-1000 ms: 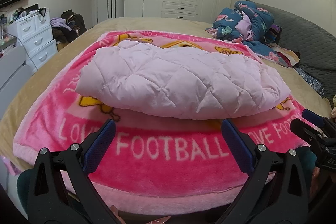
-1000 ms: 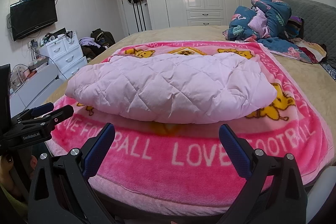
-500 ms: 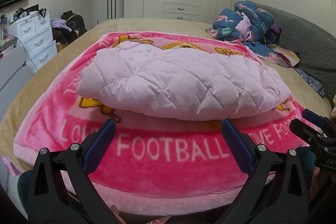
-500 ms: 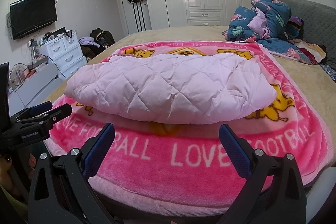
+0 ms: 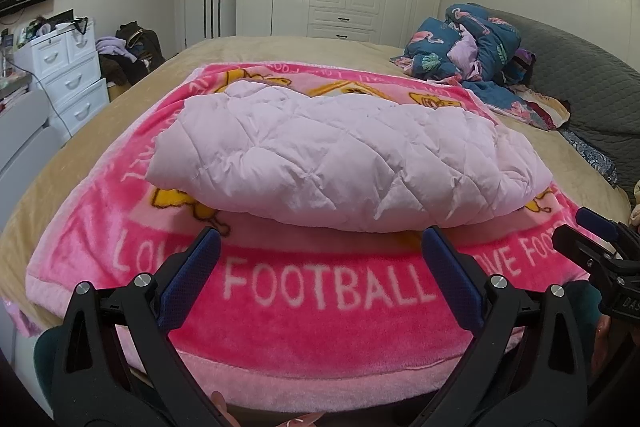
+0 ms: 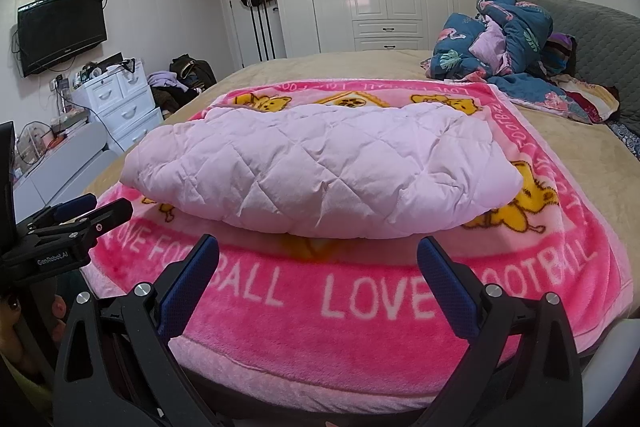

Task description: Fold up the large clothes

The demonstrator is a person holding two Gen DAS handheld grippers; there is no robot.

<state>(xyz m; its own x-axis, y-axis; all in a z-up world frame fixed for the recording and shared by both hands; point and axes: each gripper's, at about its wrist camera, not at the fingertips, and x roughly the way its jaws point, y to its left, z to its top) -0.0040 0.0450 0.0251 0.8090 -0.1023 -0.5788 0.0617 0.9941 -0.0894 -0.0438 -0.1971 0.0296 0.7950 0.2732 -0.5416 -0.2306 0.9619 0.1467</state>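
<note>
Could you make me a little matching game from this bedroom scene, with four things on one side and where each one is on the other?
Things:
1. pale pink quilted coat
2. pink blanket
3. blue flamingo-print bedding
4. television

Places:
A. mounted on the wall
B. heaped at the far corner of the bed
C. spread flat over the bed
D. folded, lying on the blanket

Pairs: 1-D, 2-C, 3-B, 4-A
</note>
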